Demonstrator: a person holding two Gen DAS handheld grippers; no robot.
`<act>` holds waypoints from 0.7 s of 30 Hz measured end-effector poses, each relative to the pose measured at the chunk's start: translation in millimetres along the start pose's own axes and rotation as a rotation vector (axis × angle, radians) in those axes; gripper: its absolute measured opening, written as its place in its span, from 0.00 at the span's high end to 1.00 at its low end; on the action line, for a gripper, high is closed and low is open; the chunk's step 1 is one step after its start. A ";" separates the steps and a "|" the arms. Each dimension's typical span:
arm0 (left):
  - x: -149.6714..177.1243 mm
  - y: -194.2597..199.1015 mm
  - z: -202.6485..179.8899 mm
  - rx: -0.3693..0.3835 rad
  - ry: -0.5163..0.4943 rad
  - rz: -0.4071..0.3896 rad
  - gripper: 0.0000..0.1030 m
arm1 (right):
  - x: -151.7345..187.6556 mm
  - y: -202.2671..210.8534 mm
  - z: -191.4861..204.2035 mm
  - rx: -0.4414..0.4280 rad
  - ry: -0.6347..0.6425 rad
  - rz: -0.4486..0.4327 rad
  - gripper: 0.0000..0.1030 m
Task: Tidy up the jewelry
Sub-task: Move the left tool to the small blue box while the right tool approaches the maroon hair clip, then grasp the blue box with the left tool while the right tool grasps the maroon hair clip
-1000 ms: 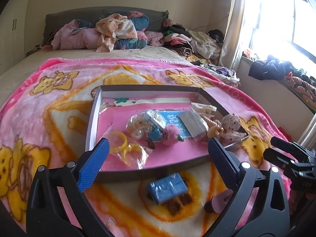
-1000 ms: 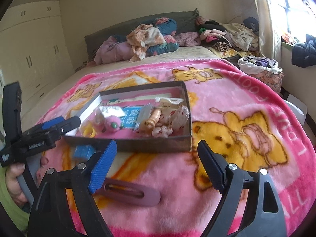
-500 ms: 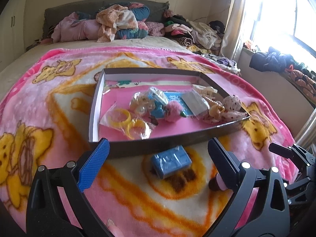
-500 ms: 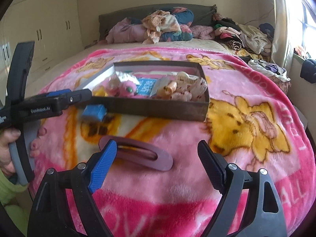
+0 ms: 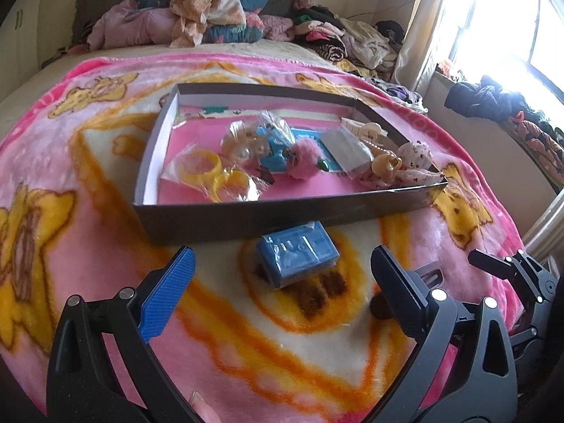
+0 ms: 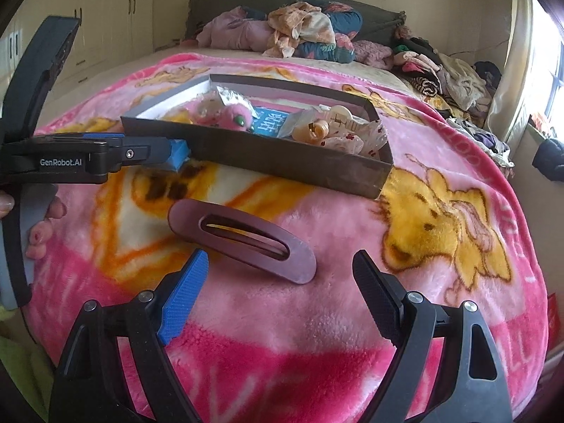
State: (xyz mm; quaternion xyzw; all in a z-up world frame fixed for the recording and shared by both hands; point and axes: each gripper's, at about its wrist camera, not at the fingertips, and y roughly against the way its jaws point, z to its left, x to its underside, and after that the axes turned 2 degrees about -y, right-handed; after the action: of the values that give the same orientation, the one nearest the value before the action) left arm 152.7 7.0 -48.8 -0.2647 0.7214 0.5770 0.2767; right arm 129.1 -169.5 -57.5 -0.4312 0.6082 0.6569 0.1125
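A dark shallow box [image 5: 282, 211] on the pink blanket holds bagged yellow rings [image 5: 218, 176], a pink fluffy clip [image 5: 305, 164] and other trinkets. A small blue box [image 5: 298, 253] lies on the blanket just in front of it. My left gripper [image 5: 282, 275] is open and empty, hovering just behind the blue box. A long mauve hair clip [image 6: 243, 238] lies on the blanket in the right wrist view. My right gripper [image 6: 278, 282] is open and empty, right behind the clip. The box [image 6: 282, 157] also shows there.
The blanket [image 5: 88, 246] covers the bed. Piled clothes [image 5: 211, 14] lie at the headboard and along the right side. A window sill [image 5: 493, 105] with dark clothes is at the right. Wardrobes [image 6: 88, 17] stand left.
Both grippers have moved down and forward. The blue box now sits between the left fingers' line and the hair clip is closer to the right gripper. Both stay open.
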 end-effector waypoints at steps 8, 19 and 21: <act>-0.8 -10.8 -2.7 -0.006 0.020 0.014 0.12 | -3.7 -22.3 15.9 0.050 0.110 0.017 0.22; -1.6 -21.3 -2.5 -0.024 0.026 0.041 0.45 | -7.1 -27.0 24.4 0.054 0.199 -0.011 0.69; -2.1 -21.3 -1.9 -0.017 0.022 0.043 0.53 | -6.3 -25.6 23.7 0.052 0.205 -0.011 0.76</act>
State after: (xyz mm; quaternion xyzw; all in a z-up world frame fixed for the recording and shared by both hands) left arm 168.9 1.1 -61.6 -0.2577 0.7252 0.5859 0.2538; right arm 139.9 -139.9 -73.7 -0.4964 0.6312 0.5925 0.0644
